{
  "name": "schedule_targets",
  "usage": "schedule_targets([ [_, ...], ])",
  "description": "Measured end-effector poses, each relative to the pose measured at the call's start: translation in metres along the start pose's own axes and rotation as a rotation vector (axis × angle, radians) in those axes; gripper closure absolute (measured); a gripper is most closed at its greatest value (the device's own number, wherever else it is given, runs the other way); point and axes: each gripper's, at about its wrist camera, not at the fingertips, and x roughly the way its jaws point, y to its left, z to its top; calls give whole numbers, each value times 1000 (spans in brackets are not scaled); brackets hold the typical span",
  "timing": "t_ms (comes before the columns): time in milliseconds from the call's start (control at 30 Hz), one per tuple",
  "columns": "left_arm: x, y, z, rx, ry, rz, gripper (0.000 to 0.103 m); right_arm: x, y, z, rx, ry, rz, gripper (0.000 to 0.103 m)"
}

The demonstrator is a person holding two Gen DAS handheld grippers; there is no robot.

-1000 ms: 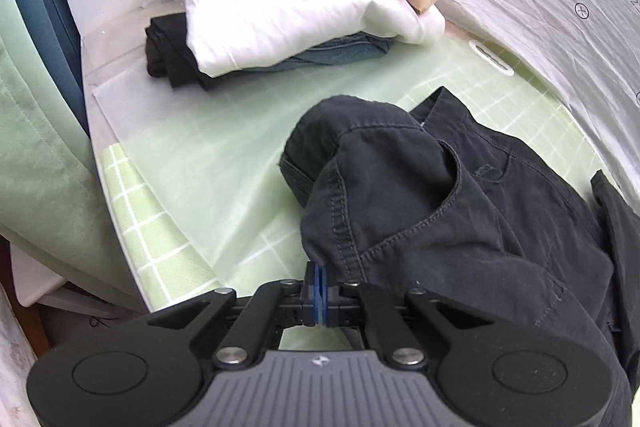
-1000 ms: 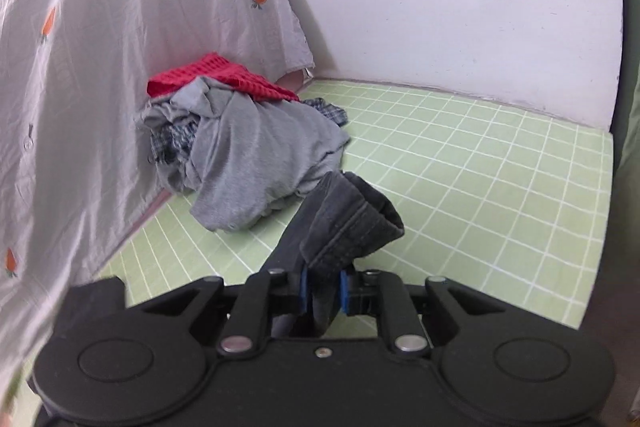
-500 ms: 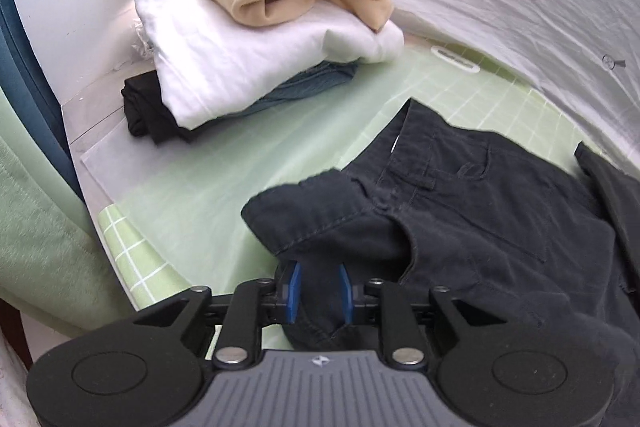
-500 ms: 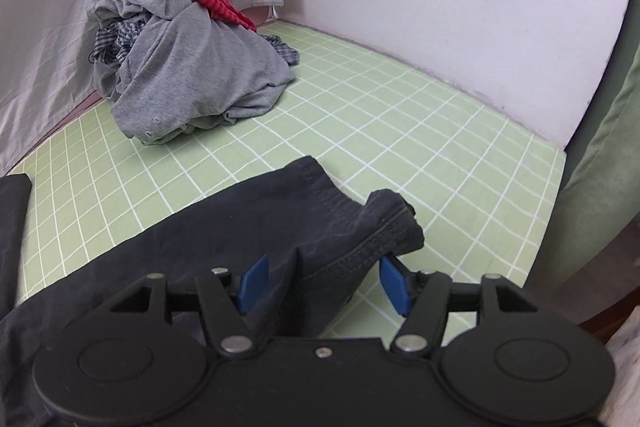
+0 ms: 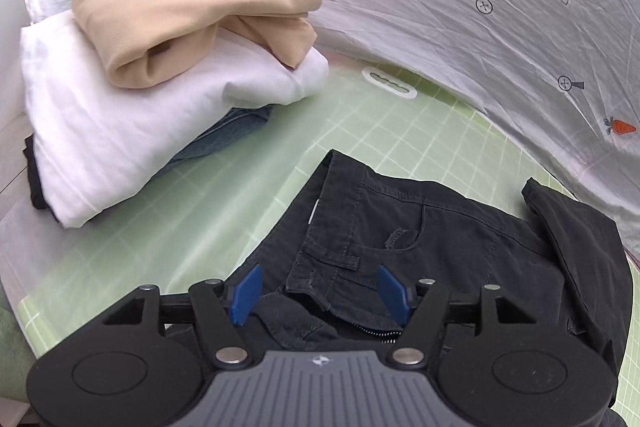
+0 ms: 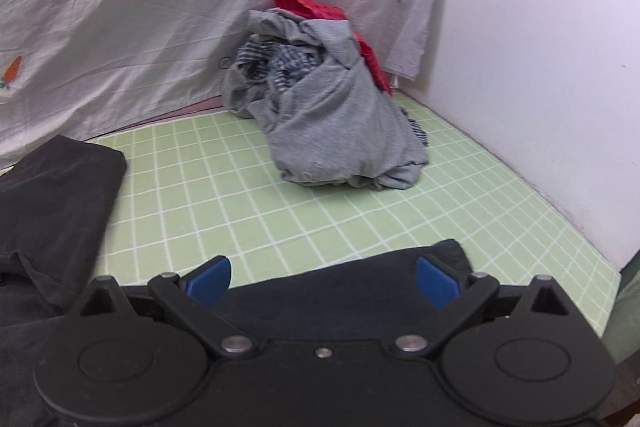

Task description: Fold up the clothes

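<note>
A pair of black trousers (image 5: 448, 239) lies spread on the green checked mat (image 5: 384, 131), waistband and fly toward me. My left gripper (image 5: 320, 289) hovers over the waistband with its jaws opening; the blue pads stand clear of the cloth beneath them. In the right wrist view a trouser leg end (image 6: 360, 287) lies flat under my right gripper (image 6: 322, 279), whose jaws are opening wide and grip nothing. Another black fold (image 6: 56, 195) of the trousers lies at the left.
A stack of folded clothes, beige (image 5: 180, 19) over white (image 5: 120, 131) over dark items, sits at the mat's far left. An unfolded heap of grey (image 6: 332, 123), striped and red garments sits in the far corner. A printed grey sheet (image 5: 440, 7) and a white wall (image 6: 540, 47) bound the mat.
Both grippers have let go of the black trousers and opened. The cloth has dropped flat onto the mat, and both hands have drawn back from it.
</note>
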Motion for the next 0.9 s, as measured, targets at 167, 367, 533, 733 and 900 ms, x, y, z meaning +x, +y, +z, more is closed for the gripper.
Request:
schedule_targets([
  [167, 42, -9, 26, 87, 39, -12, 34, 15, 90, 9, -111, 5, 120, 2],
  [367, 95, -12, 51, 133, 95, -17, 34, 37, 206, 29, -203, 43, 227, 2],
  [533, 128, -10, 62, 124, 128, -8, 34, 53, 290, 45, -304, 73, 297, 2],
  [733, 146, -11, 66, 136, 130, -5, 32, 52, 374, 49, -467, 51, 437, 2],
  [900, 152, -20, 68, 194, 99, -13, 28, 40, 423, 39, -571, 41, 570, 2],
])
